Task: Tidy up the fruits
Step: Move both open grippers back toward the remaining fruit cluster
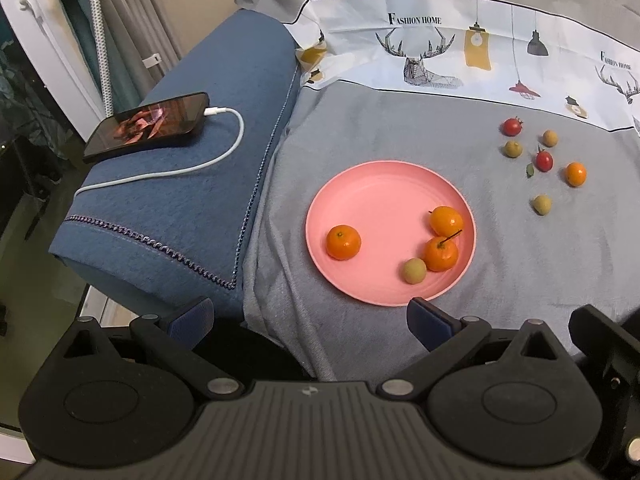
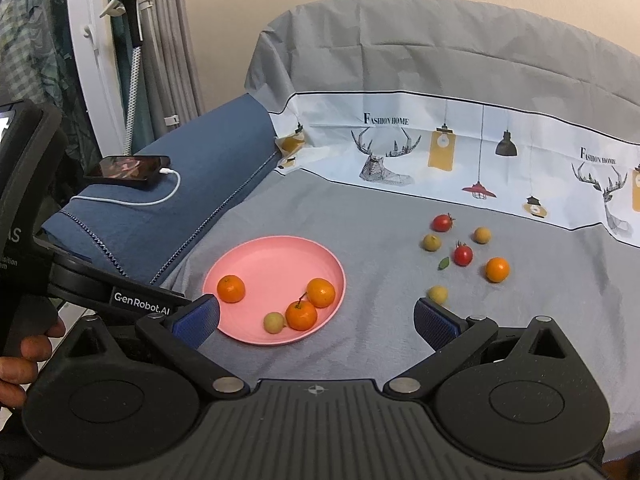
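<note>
grey cloth [image 2: 360, 344] under pink plate [image 2: 276, 256], stemmed mandarin [image 2: 301, 315] stalk up-right, both grippers [image 1: 310, 320] [image 2: 316, 322] agape, empty

Pink plate [image 2: 276, 256] holds three oranges and one longan; six fruits [image 2: 463, 255] lie scattered beside it.

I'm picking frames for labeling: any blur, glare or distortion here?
Left wrist view: sharp fruit on the plate, strong fisheye bending at the edges, reflection on the phone screen. Right wrist view: equally sharp, soft even light, faint shadows, curved printed cloth.
</note>
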